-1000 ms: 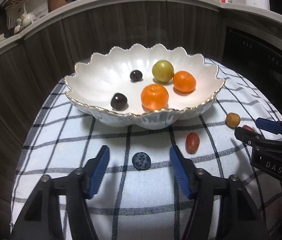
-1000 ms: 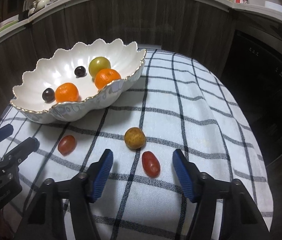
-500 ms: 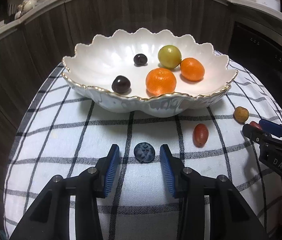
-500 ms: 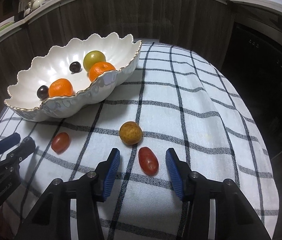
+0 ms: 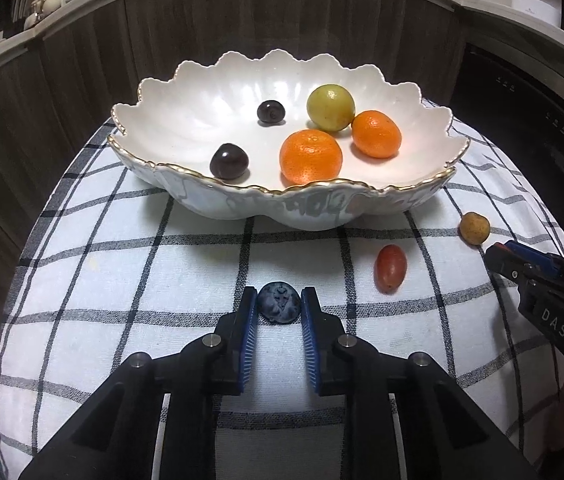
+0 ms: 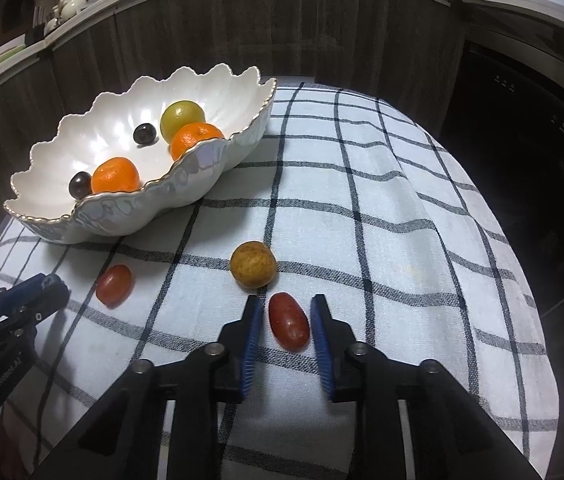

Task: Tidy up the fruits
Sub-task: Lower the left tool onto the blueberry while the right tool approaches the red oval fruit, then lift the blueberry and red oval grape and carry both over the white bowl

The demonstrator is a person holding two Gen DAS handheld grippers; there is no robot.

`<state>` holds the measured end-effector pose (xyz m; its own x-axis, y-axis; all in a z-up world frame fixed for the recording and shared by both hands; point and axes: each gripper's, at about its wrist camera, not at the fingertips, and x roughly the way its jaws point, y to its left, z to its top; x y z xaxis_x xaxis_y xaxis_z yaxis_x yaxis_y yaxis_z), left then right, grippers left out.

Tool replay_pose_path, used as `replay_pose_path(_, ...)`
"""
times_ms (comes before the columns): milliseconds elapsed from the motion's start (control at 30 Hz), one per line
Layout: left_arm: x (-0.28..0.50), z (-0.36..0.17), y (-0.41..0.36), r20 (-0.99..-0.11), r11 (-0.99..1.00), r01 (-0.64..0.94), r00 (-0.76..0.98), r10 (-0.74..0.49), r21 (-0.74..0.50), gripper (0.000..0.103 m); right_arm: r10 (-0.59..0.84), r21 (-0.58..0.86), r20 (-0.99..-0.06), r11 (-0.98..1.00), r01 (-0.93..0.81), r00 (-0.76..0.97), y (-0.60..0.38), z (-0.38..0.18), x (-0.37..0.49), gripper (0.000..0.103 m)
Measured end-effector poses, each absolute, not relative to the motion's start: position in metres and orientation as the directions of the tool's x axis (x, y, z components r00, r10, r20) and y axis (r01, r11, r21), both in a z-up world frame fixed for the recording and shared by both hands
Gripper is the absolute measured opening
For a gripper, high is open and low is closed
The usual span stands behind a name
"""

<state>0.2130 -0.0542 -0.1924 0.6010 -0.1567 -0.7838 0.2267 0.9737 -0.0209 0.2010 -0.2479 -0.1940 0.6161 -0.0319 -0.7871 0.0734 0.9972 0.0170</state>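
A white scalloped bowl (image 5: 241,208) (image 6: 129,216) with a gold rim holds two oranges, a green fruit and two dark cherries. My left gripper (image 5: 279,304) is shut on a blueberry (image 5: 279,307) that rests on the checked cloth in front of the bowl. My right gripper (image 6: 286,318) has its pads close on both sides of a red grape tomato (image 6: 288,321) on the cloth, with small gaps showing. A second red grape tomato (image 5: 390,267) (image 6: 113,285) and a tan round fruit (image 6: 252,265) (image 5: 474,228) lie loose on the cloth.
The white cloth with black checks (image 6: 362,216) covers a small round table. A dark wood-panelled counter wall (image 5: 241,32) curves behind. A dark appliance front (image 6: 542,140) stands to the right. The right gripper shows at the left wrist view's right edge (image 5: 522,268).
Both grippers have moved forward and narrowed. The left has closed onto the blueberry. The right has closed in around the red grape tomato.
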Motion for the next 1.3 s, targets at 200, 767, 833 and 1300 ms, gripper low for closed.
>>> replay_pose_path(200,0.211,-0.191,-0.058,-0.778,0.970,0.240,0.605,-0.168,-0.023,0.022,-0.027,0.025,-0.787,0.997,0.075,0.616,-0.250,-0.193,0.200,0.021)
replay_pose_path(767,0.199,-0.166,-0.054,-0.739,0.971,0.240,0.652,-0.169,-0.011,0.022,-0.027,0.025,-0.755,0.997,0.069,0.656,-0.249,-0.171,0.192,0.021)
replay_pose_path(833,0.196,-0.162,-0.053,-0.734,0.970,0.242,0.657,-0.171,-0.010,0.022,-0.026,0.024,-0.747,0.998,0.066,0.664,-0.248,-0.166,0.190,0.021)
replay_pose_path(1300,0.184,-0.134,-0.045,-0.698,0.975,0.221,0.697,-0.161,-0.005,0.022,-0.015,0.018,-0.703,0.999,0.040,0.711,-0.239,-0.137,0.181,0.021)
